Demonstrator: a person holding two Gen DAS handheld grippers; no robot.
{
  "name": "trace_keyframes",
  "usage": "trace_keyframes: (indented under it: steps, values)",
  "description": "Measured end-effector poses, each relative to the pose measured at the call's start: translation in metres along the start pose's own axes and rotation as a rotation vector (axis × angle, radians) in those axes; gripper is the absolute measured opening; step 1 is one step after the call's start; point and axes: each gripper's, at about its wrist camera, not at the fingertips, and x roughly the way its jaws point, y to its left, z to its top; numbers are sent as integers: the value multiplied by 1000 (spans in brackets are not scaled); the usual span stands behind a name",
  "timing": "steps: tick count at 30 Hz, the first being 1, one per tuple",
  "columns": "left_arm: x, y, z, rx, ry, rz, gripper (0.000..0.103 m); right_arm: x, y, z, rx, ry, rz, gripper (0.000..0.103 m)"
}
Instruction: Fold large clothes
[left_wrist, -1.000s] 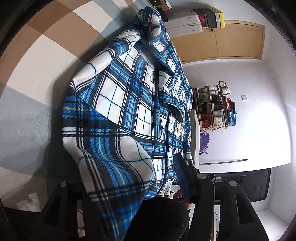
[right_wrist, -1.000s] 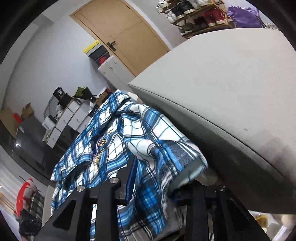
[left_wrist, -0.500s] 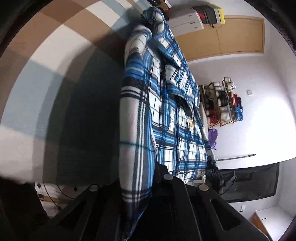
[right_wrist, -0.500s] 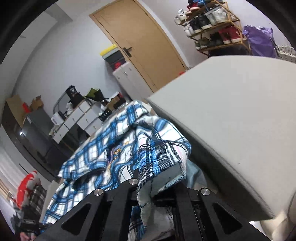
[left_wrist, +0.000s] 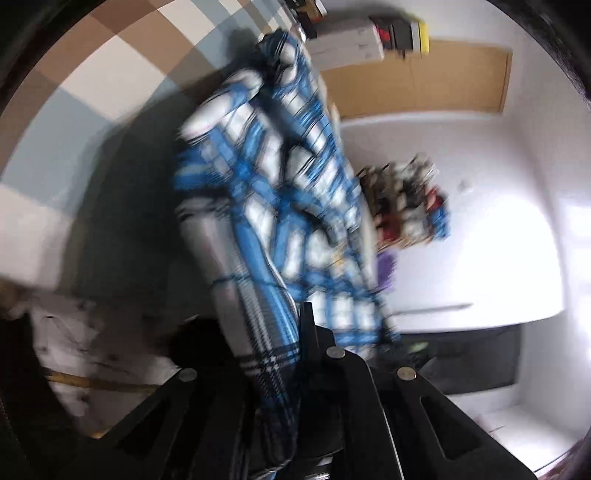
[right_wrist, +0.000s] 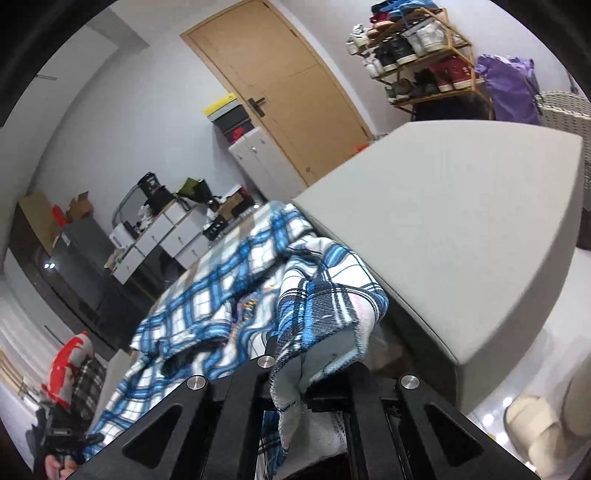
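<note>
A blue, white and black plaid shirt (left_wrist: 266, 206) lies stretched over a checked bedcover (left_wrist: 92, 122); the left wrist view is blurred by motion. My left gripper (left_wrist: 284, 354) is shut on the shirt's near edge, the cloth running up from between the black fingers. In the right wrist view the same plaid shirt (right_wrist: 207, 306) drapes away toward the left. My right gripper (right_wrist: 291, 365) is shut on a folded corner of it, and the pale inner side hangs down over the fingers.
A grey cushioned block (right_wrist: 461, 229) stands close on the right of the right gripper. Behind are a wooden door (right_wrist: 288, 85), a shoe rack (right_wrist: 417, 55), white drawers (right_wrist: 166, 232) and a purple bag (right_wrist: 513, 88). The other gripper (right_wrist: 62, 439) shows at lower left.
Both grippers went from open around the shirt's edges to shut on the cloth. The right one has since risen, lifting its corner; the left view has turned blurred and the shirt looks narrower.
</note>
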Motion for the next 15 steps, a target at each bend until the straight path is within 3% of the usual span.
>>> trace_keyframes:
  steps: [7,11,15]
  values:
    - [11,-28,70,-65,-74,-97,0,25,41,53,-14,60,68,2]
    - [25,-52,118,-99,-101,-59,0,64,58,98,1,148,44,2]
    - [32,-66,171,-146,-180,11,0,121,56,138,35,276,-28,2]
